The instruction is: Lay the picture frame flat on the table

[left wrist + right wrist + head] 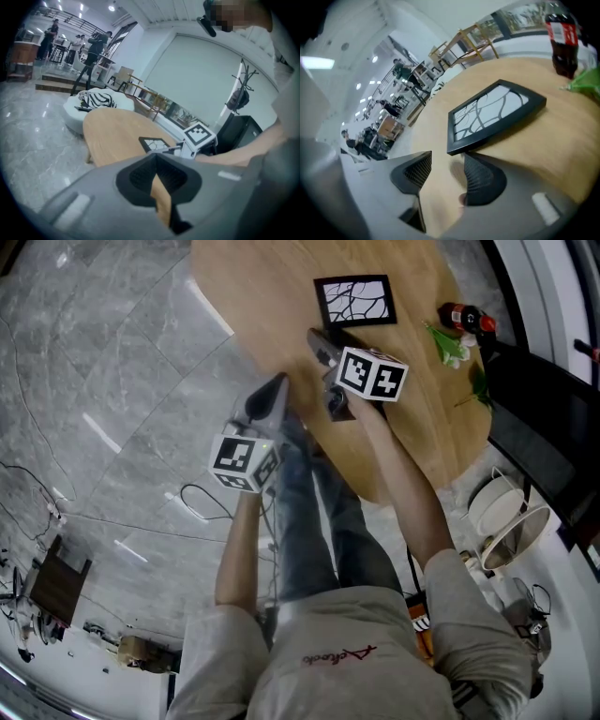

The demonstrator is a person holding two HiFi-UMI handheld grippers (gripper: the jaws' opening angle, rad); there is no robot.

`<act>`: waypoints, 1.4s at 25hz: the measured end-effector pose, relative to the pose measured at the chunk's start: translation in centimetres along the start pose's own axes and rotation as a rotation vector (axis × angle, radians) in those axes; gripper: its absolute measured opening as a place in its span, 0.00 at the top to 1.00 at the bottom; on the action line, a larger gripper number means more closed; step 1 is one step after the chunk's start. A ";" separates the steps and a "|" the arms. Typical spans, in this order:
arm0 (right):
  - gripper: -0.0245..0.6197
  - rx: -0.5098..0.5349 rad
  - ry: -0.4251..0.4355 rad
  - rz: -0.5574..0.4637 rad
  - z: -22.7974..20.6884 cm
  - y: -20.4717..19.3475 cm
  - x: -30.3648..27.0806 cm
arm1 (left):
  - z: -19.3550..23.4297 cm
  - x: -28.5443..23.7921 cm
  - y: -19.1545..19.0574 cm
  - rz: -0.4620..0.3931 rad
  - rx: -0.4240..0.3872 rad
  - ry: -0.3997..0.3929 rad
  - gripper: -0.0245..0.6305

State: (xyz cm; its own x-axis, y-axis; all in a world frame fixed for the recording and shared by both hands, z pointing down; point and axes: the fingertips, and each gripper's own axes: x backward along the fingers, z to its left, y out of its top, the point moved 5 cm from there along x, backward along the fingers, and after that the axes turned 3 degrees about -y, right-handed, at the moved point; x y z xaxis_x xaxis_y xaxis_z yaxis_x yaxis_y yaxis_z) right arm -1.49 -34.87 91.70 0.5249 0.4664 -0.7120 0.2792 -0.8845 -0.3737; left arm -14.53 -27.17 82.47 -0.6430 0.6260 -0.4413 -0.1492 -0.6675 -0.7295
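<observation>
Picture frame: the picture frame (pixel 354 301) lies flat on the table (pixel 253 315), glass side up, with no edge lifted that I can see.
Right claw: the right claw (pixel 447 159) is spread wide and has only bare wood between its pads; it holds nothing.
Frame from right claw: the frame lies straight ahead, just past the claw tips. Its near corner sits just above one pad in the right gripper view. Whether that pad touches the corner I cannot tell.
Long axis: in the head view the frame's long sides run across the claw's line of pointing, so a long edge and a corner face the claw.
Left claw: the left claw (pixel 156 157) has its tips together and is empty. It hangs well apart from the frame on the person's near left.
Nearer hand: the right, by far.
Beside the frame: a dark bottle (pixel 466 318) and a green sprig (pixel 448 343) lie to the frame's right, clear of it.
Judgement: the laying-down looks finished. What is left is probably to draw the claw straight back from the frame without clipping that corner.
</observation>
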 end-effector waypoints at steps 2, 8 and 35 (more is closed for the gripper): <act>0.62 0.138 -0.055 0.025 0.3 -0.5 -0.2 | -0.1 0.0 0.0 0.000 -0.002 0.000 0.96; 0.63 0.353 -0.122 0.042 0.9 -1.1 -0.4 | 0.1 0.3 0.3 -0.006 -0.004 0.006 0.96; 0.96 0.479 -0.121 -0.152 4.2 0.6 8.6 | -1.5 3.7 4.0 -0.056 -0.030 0.017 0.96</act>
State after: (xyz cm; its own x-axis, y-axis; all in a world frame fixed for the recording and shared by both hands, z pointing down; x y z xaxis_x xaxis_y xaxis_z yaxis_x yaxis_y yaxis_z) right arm -0.19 -31.36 82.87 0.4023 0.6113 -0.6815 -0.0694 -0.7219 -0.6885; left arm -16.38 -26.87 77.14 -0.6210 0.6689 -0.4085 -0.1617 -0.6193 -0.7683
